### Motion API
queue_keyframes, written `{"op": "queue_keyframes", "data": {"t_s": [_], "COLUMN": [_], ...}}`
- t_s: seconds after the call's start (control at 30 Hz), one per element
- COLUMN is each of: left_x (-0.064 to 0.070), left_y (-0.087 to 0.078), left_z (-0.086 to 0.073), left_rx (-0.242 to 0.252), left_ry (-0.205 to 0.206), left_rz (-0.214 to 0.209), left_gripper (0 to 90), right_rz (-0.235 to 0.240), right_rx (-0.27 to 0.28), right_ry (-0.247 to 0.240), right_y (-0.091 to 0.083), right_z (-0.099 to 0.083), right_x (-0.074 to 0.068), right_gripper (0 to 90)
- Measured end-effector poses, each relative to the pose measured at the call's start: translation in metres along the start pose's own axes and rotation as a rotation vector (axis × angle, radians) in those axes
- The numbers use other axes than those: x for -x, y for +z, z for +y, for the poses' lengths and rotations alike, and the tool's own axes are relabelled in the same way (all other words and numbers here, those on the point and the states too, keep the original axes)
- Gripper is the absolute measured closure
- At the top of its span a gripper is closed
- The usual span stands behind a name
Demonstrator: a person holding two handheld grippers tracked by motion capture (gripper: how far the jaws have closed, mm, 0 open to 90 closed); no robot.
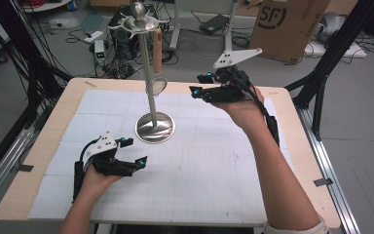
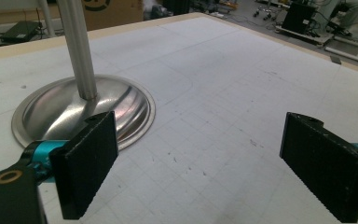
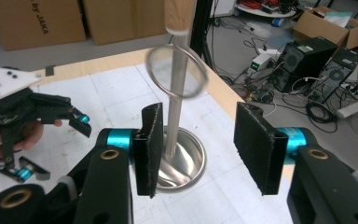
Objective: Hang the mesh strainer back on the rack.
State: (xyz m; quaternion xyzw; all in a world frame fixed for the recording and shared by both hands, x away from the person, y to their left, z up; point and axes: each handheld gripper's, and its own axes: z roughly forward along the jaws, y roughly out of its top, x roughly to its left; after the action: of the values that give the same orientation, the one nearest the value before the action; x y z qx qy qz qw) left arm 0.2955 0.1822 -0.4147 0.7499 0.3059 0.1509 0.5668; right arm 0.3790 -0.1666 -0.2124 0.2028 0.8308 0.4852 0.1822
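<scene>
A polished metal stand (image 1: 154, 127) is set upright on the white gridded mat, its domed round base carrying a slim pole topped by a ball and hook ring; a small strainer (image 1: 157, 87), wooden-handled, is hung from that ring, its mesh bowl lowest, beside the pole.

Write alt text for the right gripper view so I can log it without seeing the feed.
The right gripper has its black jaws open, aimed at a metal stand with a small wire strainer hanging from it by a wooden handle. The stand's round base sits on a white mat; the left gripper is at the left edge.
</scene>
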Motion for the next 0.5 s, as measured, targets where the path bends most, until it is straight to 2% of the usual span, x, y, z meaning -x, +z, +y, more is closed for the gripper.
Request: {"op": "queue_keyframes", "data": {"t_s": [0.1,0.5], "left_x": [0.001,0.0], "left_y": [0.0,0.001], "left_z": [0.0,0.0], "left_rx": [0.001,-0.004], "left_ry": [-0.001,0.003], "left_rz": [-0.002,-0.004], "left_gripper": [12.0,12.0], "right_rz": [0.01,0.002], "right_rx": [0.0,0.007], "right_ry": [-0.01,0.033], "right_y": [-0.003,-0.019], "right_z": [-0.009,-0.049], "right_x": [-0.001,-0.002], "right_gripper": [48.9,43.2]}}
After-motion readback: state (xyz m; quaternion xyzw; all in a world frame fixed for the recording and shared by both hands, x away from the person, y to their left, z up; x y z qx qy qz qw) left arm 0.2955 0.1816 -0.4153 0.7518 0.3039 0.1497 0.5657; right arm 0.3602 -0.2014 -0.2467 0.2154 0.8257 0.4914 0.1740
